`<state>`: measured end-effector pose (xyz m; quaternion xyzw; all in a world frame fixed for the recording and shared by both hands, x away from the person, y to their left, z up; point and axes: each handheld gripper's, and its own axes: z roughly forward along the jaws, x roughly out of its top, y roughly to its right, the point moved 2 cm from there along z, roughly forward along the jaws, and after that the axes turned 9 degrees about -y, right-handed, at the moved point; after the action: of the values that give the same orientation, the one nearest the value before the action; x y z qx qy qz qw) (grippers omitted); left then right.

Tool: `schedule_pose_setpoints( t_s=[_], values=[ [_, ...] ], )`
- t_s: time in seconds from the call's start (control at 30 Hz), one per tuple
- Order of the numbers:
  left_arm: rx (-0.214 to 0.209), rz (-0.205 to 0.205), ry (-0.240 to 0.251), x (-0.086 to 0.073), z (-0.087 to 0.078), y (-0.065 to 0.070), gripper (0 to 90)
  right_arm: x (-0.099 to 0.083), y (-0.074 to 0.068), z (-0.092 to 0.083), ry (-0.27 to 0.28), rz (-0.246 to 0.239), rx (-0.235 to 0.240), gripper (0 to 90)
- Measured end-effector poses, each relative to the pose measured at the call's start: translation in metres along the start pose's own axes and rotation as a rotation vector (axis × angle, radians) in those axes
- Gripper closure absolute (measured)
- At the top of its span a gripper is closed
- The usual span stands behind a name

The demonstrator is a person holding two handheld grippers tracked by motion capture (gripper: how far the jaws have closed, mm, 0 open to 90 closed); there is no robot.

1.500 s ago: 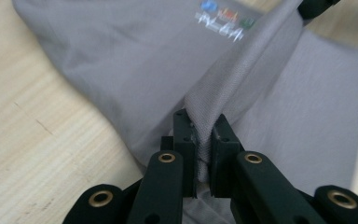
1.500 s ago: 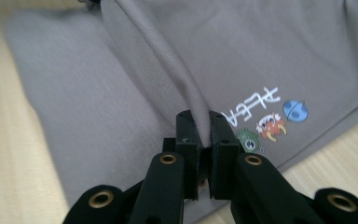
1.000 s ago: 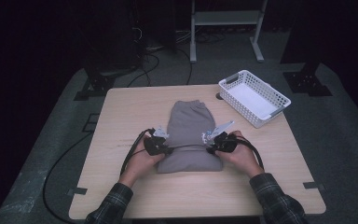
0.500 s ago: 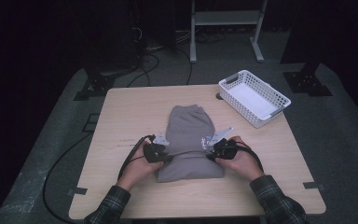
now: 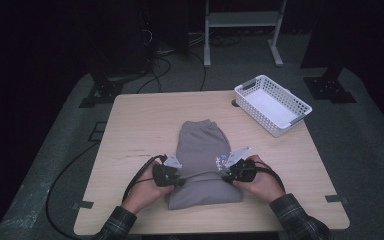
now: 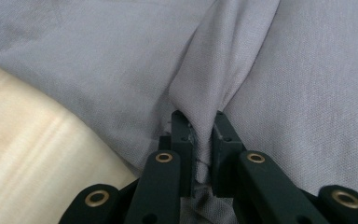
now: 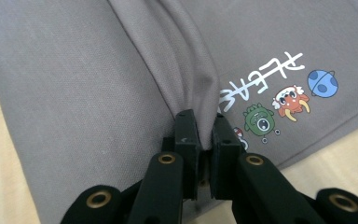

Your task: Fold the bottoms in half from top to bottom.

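Where the grey garment (image 5: 202, 167) lies on the worktop (image 5: 135, 125), its long axis runs from the person's near edge away toward the far edge, roughly down the middle of the surface. Narrow end points away from the person; wider folded end sits near, between the two hands. Small printed cartoon figures and white lettering (image 7: 279, 95) sit on the cloth's right side, close to the right tool.

Left tool (image 5: 176, 179) at the garment's left edge, jaws pinched narrow on a raised ridge of grey fabric (image 6: 214, 79); the cloth bunches up between the pads and fans out beyond them. Pale wood shows just beside that edge in the left gripper view.

Right tool (image 5: 228, 174) at the garment's right edge, jaws likewise clamped tight on a fold of fabric (image 7: 182, 60), the fold running away from the pads as a long crease.

Both tools point inward toward each other across the cloth, level with one another.

White basket (image 5: 272, 104) stands at the far right corner of the worktop, well apart from the garment, set at a slant to the worktop edge.
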<state>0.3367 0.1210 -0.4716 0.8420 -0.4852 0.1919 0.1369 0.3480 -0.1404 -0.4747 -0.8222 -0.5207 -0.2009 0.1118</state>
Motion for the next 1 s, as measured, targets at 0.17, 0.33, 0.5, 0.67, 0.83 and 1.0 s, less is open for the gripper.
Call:
schedule_pose_setpoints(
  t_s=[0.17, 0.33, 0.5, 0.67, 0.83, 1.0],
  values=[
    [-0.017, 0.013, -0.006, -0.006, -0.002, 0.011, 82.2, -0.006, -0.011, -0.003, -0.002, -0.015, 0.012, 83.5],
    [-0.041, 0.024, -0.009, -0.012, -0.005, 0.021, 82.1, -0.013, -0.02, -0.006, 0.006, -0.02, 0.038, 83.4],
    [-0.047, 0.047, -0.02, -0.017, -0.007, 0.033, 82.1, -0.019, -0.033, -0.01, 0.0, -0.031, 0.051, 83.4],
    [-0.047, 0.078, -0.029, -0.023, -0.011, 0.046, 82.2, -0.026, -0.048, -0.014, -0.003, -0.051, 0.066, 83.4],
    [-0.037, 0.101, -0.035, -0.022, -0.014, 0.05, 82.7, -0.029, -0.057, -0.017, -0.009, -0.077, 0.052, 83.7],
    [-0.057, 0.092, 0.004, -0.016, -0.028, 0.044, 82.9, -0.025, -0.049, -0.028, 0.032, -0.063, 0.088, 83.9]
  ],
)
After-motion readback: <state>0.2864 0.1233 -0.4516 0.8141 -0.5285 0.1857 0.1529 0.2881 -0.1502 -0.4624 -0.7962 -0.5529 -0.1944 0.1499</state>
